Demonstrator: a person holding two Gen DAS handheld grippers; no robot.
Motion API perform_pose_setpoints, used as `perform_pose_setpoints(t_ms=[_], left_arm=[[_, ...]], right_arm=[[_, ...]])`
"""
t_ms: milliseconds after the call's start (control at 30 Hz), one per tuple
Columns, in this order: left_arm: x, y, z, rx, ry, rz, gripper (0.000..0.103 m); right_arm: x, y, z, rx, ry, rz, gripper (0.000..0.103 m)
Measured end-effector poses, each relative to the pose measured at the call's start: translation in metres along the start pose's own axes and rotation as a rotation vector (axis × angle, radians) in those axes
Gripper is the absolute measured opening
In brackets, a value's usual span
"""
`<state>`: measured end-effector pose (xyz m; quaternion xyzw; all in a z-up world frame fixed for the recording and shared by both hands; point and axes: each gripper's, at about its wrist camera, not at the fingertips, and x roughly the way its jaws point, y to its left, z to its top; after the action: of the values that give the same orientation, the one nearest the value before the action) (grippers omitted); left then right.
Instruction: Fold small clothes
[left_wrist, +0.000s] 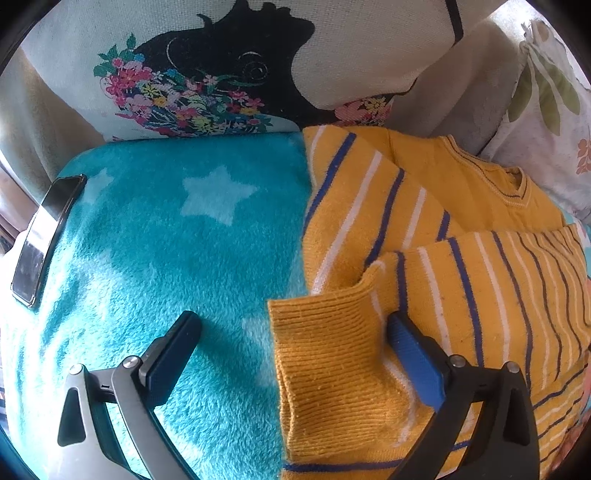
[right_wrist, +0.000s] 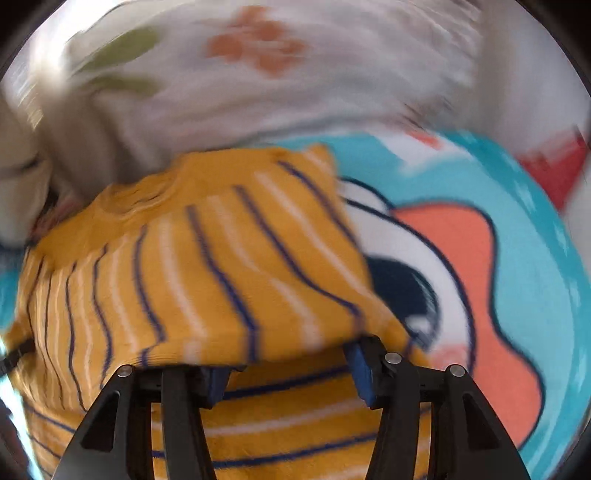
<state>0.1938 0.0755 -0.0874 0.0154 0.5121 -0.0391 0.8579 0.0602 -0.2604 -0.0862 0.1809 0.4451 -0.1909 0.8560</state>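
A yellow sweater (left_wrist: 461, 206) with blue and white stripes lies folded on a teal blanket (left_wrist: 166, 240). Its ribbed sleeve cuff (left_wrist: 325, 354) points toward me. My left gripper (left_wrist: 295, 328) hangs wide open over that cuff: one finger (left_wrist: 173, 354) is above the bare blanket, and the other, with a blue pad (left_wrist: 413, 354), rests on the striped knit. Neither presses the cuff. In the blurred right wrist view, a folded edge of the sweater (right_wrist: 184, 258) drapes over the tips of my right gripper (right_wrist: 288, 365). Its jaws stand apart, with striped fabric showing between them.
A dark phone (left_wrist: 44, 236) lies at the blanket's left edge. A white cushion (left_wrist: 221, 55) with a black silhouette and flowers leans behind, and a leaf-print pillow (left_wrist: 546, 110) is on the right. The blanket (right_wrist: 498, 240) carries a cartoon print beside the sweater.
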Motion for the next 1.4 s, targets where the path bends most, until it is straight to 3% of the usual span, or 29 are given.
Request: perform_pose_setpoints(t_ms=[67, 233, 333, 467, 633, 700, 733, 900, 1000, 1067, 1200, 1300, 1400], left_arm=[[0.002, 0.001, 0.000, -0.002, -0.004, 0.000, 0.103], [0.003, 0.007, -0.001, -0.011, -0.004, -0.021, 0.103], [0.004, 0.008, -0.001, -0.005, -0.014, -0.021, 0.103], [0.005, 0.010, -0.002, -0.007, -0.014, -0.027, 0.103], [0.006, 0.010, -0.002, 0.000, -0.017, -0.026, 0.103], [0.006, 0.010, -0.002, 0.001, -0.017, -0.026, 0.103], [0.006, 0.010, -0.002, 0.002, -0.017, -0.026, 0.103], [0.004, 0.008, -0.004, 0.001, -0.020, -0.031, 0.103], [0.004, 0.011, -0.003, -0.001, -0.017, -0.033, 0.103], [0.000, 0.012, -0.001, 0.000, -0.008, -0.031, 0.102], [-0.028, 0.013, -0.004, -0.003, -0.020, -0.024, 0.098], [-0.058, 0.021, -0.017, -0.034, -0.043, -0.026, 0.098], [-0.088, 0.032, -0.033, -0.070, -0.078, -0.001, 0.098]], right_arm=[[-0.009, -0.007, -0.008, 0.029, 0.002, -0.018, 0.057], [-0.025, -0.046, -0.032, 0.236, 0.063, 0.099, 0.063], [-0.034, -0.054, -0.039, 0.265, 0.068, 0.102, 0.063], [-0.050, -0.027, -0.045, 0.113, 0.025, 0.027, 0.065], [-0.037, 0.033, -0.042, -0.275, -0.044, -0.163, 0.065], [-0.030, 0.048, -0.039, -0.375, -0.087, -0.183, 0.060], [-0.028, 0.046, -0.035, -0.355, -0.089, -0.173, 0.058], [-0.019, -0.052, -0.024, 0.153, 0.031, -0.033, 0.060], [-0.033, -0.115, -0.038, 0.381, 0.028, -0.040, 0.061], [-0.046, -0.140, -0.042, 0.469, 0.024, -0.027, 0.061], [-0.075, -0.124, -0.025, 0.331, -0.049, -0.025, 0.061], [-0.077, -0.083, -0.001, 0.157, -0.085, 0.065, 0.061], [-0.054, -0.042, 0.010, 0.023, -0.036, 0.185, 0.061]])
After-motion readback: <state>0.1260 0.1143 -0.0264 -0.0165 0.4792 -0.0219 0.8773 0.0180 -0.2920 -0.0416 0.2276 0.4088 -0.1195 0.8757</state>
